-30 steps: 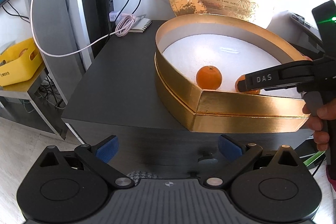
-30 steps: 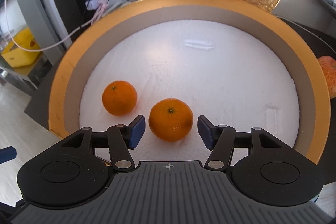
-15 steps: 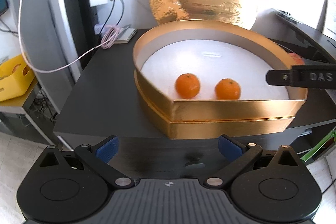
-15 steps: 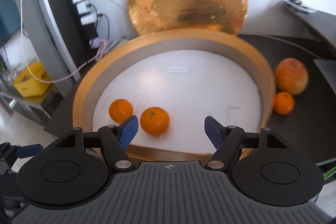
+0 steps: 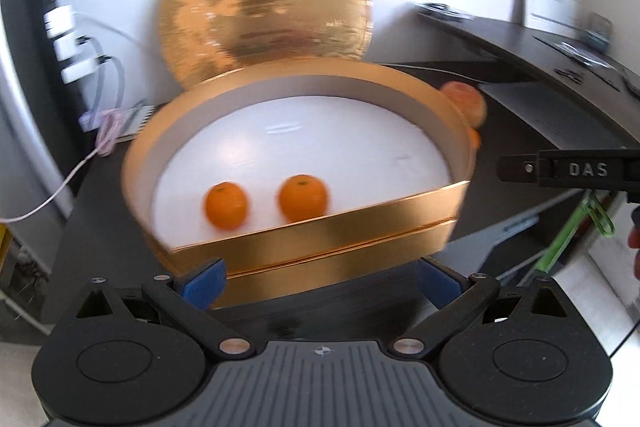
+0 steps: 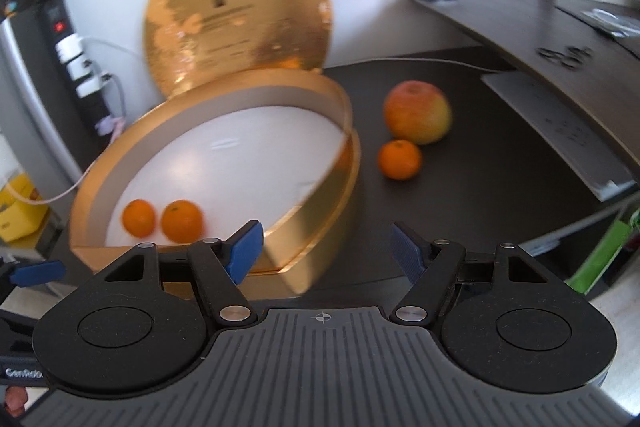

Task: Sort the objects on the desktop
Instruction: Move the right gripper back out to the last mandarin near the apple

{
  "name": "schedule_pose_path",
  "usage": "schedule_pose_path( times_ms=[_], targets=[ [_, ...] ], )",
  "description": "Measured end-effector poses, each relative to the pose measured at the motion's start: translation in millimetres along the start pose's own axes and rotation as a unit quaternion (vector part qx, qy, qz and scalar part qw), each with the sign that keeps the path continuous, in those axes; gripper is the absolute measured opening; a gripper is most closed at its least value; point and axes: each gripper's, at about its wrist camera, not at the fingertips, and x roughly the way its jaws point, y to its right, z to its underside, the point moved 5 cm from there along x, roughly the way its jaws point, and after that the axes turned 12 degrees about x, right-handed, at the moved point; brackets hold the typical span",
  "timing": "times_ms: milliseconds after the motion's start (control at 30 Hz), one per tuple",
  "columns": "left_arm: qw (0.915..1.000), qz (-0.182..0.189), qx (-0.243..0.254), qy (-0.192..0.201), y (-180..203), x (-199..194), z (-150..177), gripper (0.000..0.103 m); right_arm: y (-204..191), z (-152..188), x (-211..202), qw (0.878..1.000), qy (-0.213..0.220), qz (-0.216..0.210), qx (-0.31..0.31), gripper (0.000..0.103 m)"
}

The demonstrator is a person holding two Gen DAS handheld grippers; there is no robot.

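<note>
A round gold box (image 5: 320, 239) (image 6: 316, 247) with a white floor sits on the black desk (image 6: 500, 163). Two tangerines (image 5: 225, 205) (image 5: 303, 197) lie side by side at its near left, seen also in the right wrist view (image 6: 138, 218) (image 6: 182, 221). To the right of the box, a third tangerine (image 6: 400, 159) rests on the desk in front of an apple (image 6: 418, 111). My left gripper (image 5: 320, 281) is open, short of the box front. My right gripper (image 6: 327, 251) is open with nothing in it, pulled back near the box's right corner.
The gold lid (image 5: 262, 7) leans upright on the wall behind the box. A power strip with chargers (image 5: 68, 43) and a pink cable (image 5: 110, 131) are at the left. A raised dark shelf (image 6: 540, 39) runs along the right. A yellow bin (image 6: 18, 211) sits low left.
My right gripper has drawn back out of the box, leaving the second tangerine inside, and swung right so the apple and third tangerine show. The left gripper has moved closer and higher.
</note>
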Motion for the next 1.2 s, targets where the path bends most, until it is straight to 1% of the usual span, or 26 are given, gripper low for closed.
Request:
schedule_pose_path(
  times_ms=[133, 300, 533, 733, 800, 933, 1200],
  targets=[
    [0.9998, -0.004, 0.017, 0.002, 11.7, 3.6, -10.3, 0.101, 16.1, -3.4, 6.4, 1.000, 0.002, 0.010, 0.012, 0.075],
    [0.9994, -0.012, 0.032, 0.004, 18.7, 6.5, -21.1, 0.101, 26.3, -7.2, 18.1, 1.000, -0.001, 0.013, 0.023, 0.074],
    [0.9989, -0.001, 0.046, -0.007, 29.9, 14.2, -26.6, 0.101, 37.7, -10.2, 26.4, 0.999, 0.003, 0.015, 0.033, 0.074],
    [0.9986, 0.005, 0.051, -0.012, 35.0, 21.5, -32.8, 0.101, 48.5, -17.0, 41.5, 0.999, 0.000, 0.019, 0.038, 0.067],
    [0.9985, 0.010, 0.052, -0.013, 36.1, 24.0, -35.5, 0.101, 50.7, -21.1, 48.2, 0.999, 0.003, 0.016, 0.036, 0.063],
    [0.9981, 0.014, 0.058, -0.015, 39.1, 29.8, -41.3, 0.101, 53.7, -32.1, 69.2, 0.999, 0.010, 0.007, 0.033, 0.063],
    [0.9967, 0.017, 0.077, -0.023, 46.2, 41.5, -48.2, 0.101, 58.2, -49.1, 116.1, 0.999, -0.004, 0.004, 0.034, 0.060]
  ],
)
